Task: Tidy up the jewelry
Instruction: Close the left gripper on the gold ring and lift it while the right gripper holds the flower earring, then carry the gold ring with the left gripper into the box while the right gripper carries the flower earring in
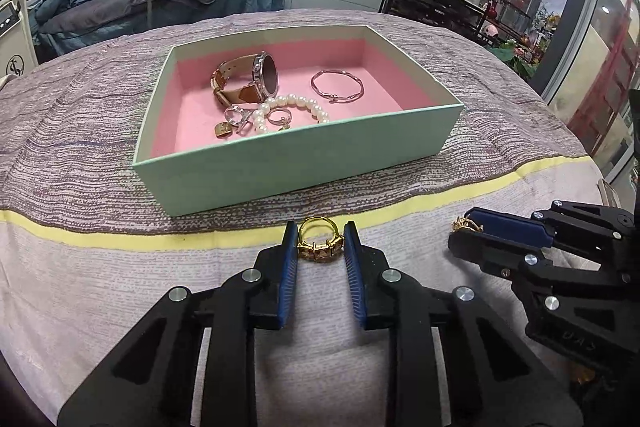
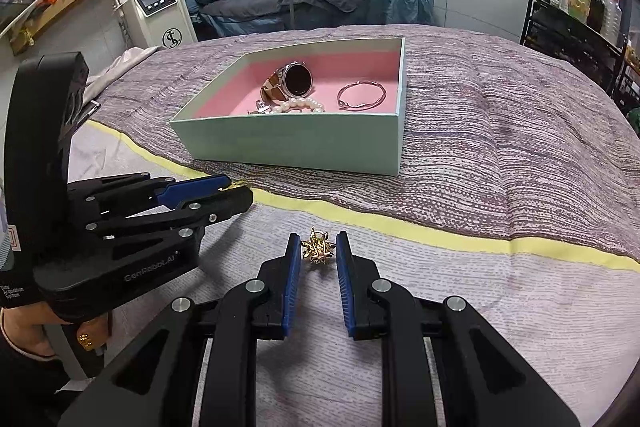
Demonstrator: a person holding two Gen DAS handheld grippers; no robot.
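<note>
- Left gripper (image 1: 320,241): fingers clenched on a gold ring (image 1: 319,240), low over the striped bedspread (image 1: 100,107).
- Right gripper (image 2: 319,247): fingers grasping a gold brooch (image 2: 317,246).
- Beyond both, the mint box (image 1: 304,155) holds a watch (image 1: 248,79), pearl bracelet (image 1: 294,105) and bangle (image 1: 337,85).

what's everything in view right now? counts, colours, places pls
box: 1, mint outside, pink lining, on the bedspread
watch: 1, silver case, tan strap, in box
bangle: 1, silver, in box, right side
pearl bracelet: 1, white, in box, near front wall
small rings and charms: several, silver and gold, in box, front left
gold ring: 1, between left tongs
gold brooch: 1, star-shaped, between right tongs
bedspread: 1, purple striped with yellow band
left tongs: black, blue pads, shut on ring
right tongs: same, shut on brooch
</note>
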